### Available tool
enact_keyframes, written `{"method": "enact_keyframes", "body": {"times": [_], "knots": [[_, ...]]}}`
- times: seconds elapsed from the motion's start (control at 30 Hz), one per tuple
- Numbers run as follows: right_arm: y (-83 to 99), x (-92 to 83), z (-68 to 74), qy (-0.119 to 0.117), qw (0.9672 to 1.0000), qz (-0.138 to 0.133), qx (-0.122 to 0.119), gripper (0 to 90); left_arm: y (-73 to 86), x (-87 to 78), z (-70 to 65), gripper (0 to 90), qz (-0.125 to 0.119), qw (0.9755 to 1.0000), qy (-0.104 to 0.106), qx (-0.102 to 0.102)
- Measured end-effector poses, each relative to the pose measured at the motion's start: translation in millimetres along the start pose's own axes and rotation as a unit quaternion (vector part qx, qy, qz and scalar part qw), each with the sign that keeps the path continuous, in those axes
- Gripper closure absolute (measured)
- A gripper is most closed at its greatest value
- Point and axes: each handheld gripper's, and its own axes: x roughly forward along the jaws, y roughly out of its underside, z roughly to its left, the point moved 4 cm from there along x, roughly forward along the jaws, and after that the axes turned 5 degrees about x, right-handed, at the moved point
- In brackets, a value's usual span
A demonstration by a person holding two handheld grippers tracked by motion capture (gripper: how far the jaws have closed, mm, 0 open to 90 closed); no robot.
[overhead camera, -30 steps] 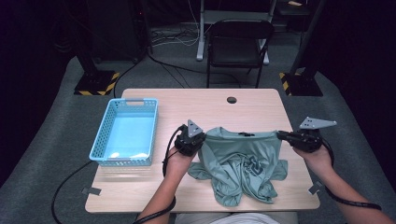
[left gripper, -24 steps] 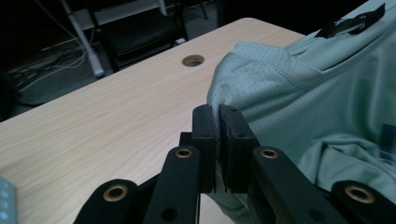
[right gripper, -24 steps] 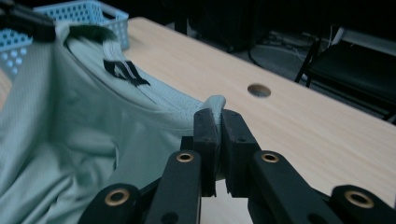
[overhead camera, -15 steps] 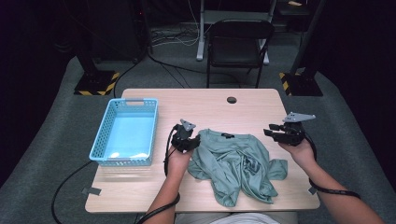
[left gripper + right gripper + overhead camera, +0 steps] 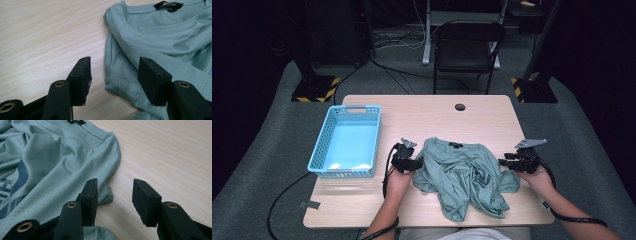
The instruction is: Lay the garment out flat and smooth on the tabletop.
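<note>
Sage-green mesh fabric, a T-shirt (image 5: 464, 175), lies crumpled on the wooden table (image 5: 472, 112), collar and black neck label toward the far edge, to the right of a light blue plastic basket (image 5: 346, 141). The left gripper (image 5: 414, 163) sits low at the shirt's left edge, its jaws having just been opening; the sleeve hem lies between them, unpressed. The right gripper (image 5: 503, 162), at the right edge, has likewise just been opening, released, with bare table in its gap.
</note>
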Motion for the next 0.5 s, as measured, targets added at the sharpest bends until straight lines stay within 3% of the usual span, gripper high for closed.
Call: {"method": "enact_keyframes", "body": {"times": [0.13,0.23,0.33,0.43,0.5], "knots": [[6.1,9.6,2.1,-0.024,0.9994,0.006,0.024,55.3,2.0,9.4,-3.3,43.6,0.003,0.9999,0.015,0.002],[9.8,16.9,8.0,-0.023,0.9996,0.019,0.0,67.7,2.9,14.9,-7.5,47.5,0.007,0.9996,0.017,0.02],[10.3,18.0,13.0,-0.033,0.999,0.024,-0.02,80.3,5.5,18.4,-10.8,63.3,0.015,0.9985,0.017,0.05],[6.9,13.0,12.2,-0.032,0.9992,0.013,-0.02,82.6,6.1,16.2,-10.8,78.1,0.01,0.998,0.016,0.06],[4.9,8.9,9.9,-0.03,0.9994,0.006,-0.019,82.9,6.0,15.0,-9.8,82.5,0.009,0.998,0.012,0.062]]}}
